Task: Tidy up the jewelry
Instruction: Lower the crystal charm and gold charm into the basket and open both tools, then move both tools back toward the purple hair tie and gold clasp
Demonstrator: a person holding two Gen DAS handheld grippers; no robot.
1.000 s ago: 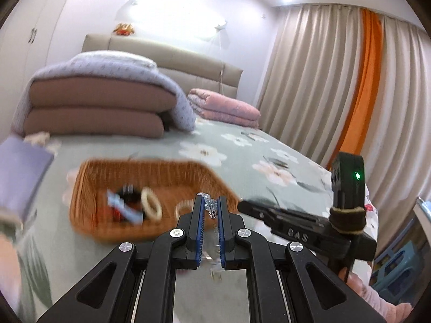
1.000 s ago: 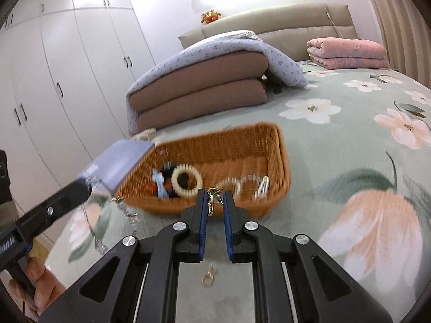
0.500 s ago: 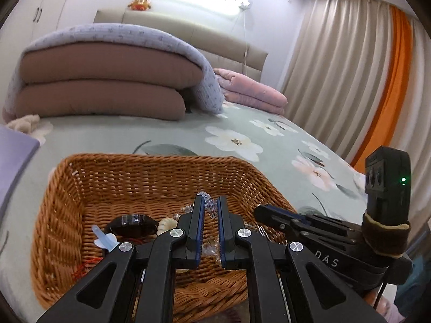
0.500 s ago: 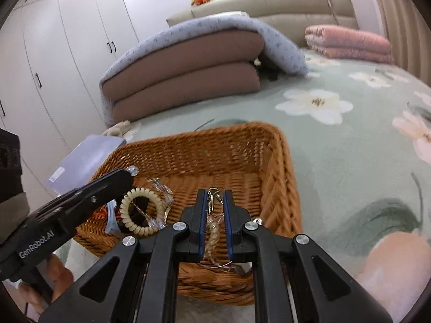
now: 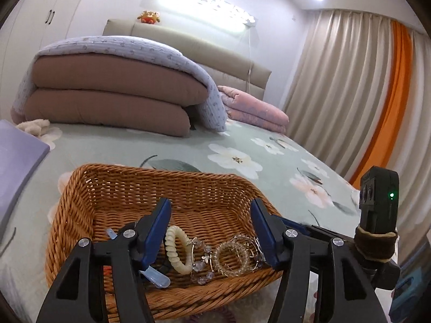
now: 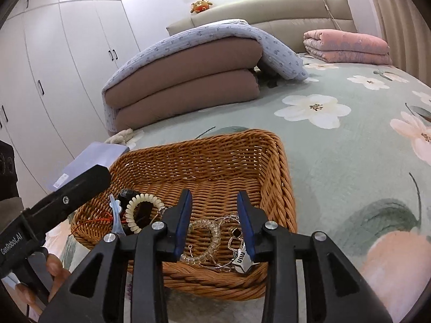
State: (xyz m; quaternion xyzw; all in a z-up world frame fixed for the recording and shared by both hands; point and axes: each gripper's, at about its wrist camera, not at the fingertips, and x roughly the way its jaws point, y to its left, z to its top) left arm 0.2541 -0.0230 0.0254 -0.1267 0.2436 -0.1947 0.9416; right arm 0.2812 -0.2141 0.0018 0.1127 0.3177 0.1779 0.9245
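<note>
A brown wicker basket sits on the floral bedspread. In it lie a cream spiral hair tie, a clear beaded bracelet, a crystal bead chain, earrings with a small tag, a blue clip and a black item. My left gripper is open and empty over the basket's near side. My right gripper is open and empty above the basket's near right corner.
A folded brown and blue quilt and a pink folded blanket lie at the head of the bed. A lavender box lies left of the basket. White wardrobes stand left, curtains right.
Both grippers moved over the basket and opened. The bead chain from the left gripper and the earrings from the right gripper now lie in the basket.
</note>
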